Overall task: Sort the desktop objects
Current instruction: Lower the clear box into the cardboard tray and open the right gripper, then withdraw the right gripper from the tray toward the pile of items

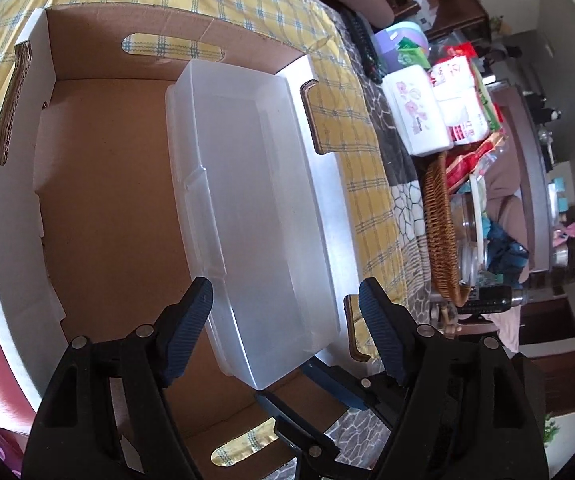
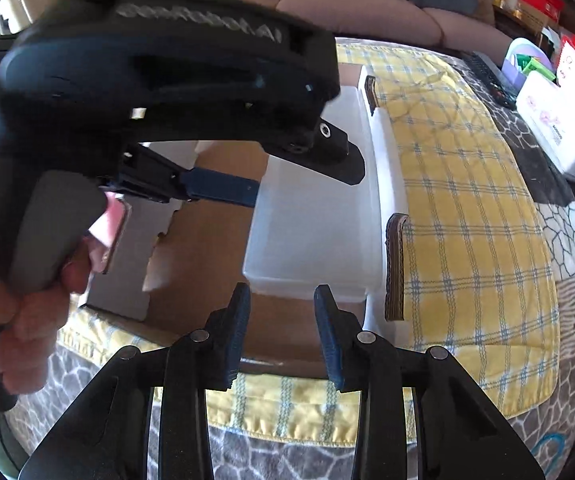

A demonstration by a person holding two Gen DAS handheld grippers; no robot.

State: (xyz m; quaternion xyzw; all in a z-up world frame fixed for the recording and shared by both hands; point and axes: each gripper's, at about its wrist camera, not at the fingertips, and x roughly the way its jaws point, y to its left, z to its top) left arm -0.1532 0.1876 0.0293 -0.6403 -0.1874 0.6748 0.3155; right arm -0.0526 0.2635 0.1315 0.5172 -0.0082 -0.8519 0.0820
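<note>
An open cardboard box [image 1: 107,180] lies on a yellow plaid cloth. A clear, empty plastic container [image 1: 255,200] rests inside along its right wall. My left gripper [image 1: 287,304] hovers open over the container's near end, its pads clear of the plastic. In the right wrist view the left gripper [image 2: 307,182] reaches in from the upper left over the container [image 2: 307,240] and the box [image 2: 395,264]. My right gripper [image 2: 283,312] hangs over the box's near edge, jaws narrowed but apart, nothing between them. Its blue fingertips [image 1: 327,380] show low in the left wrist view.
A person's hand [image 2: 27,320] grips the left gripper's handle. To the right stand a wicker basket [image 1: 443,232] of clutter and a white tissue pack [image 1: 415,120]. The plaid cloth [image 2: 467,240] covers a patterned quilt. A brown sofa [image 2: 367,8] lies beyond.
</note>
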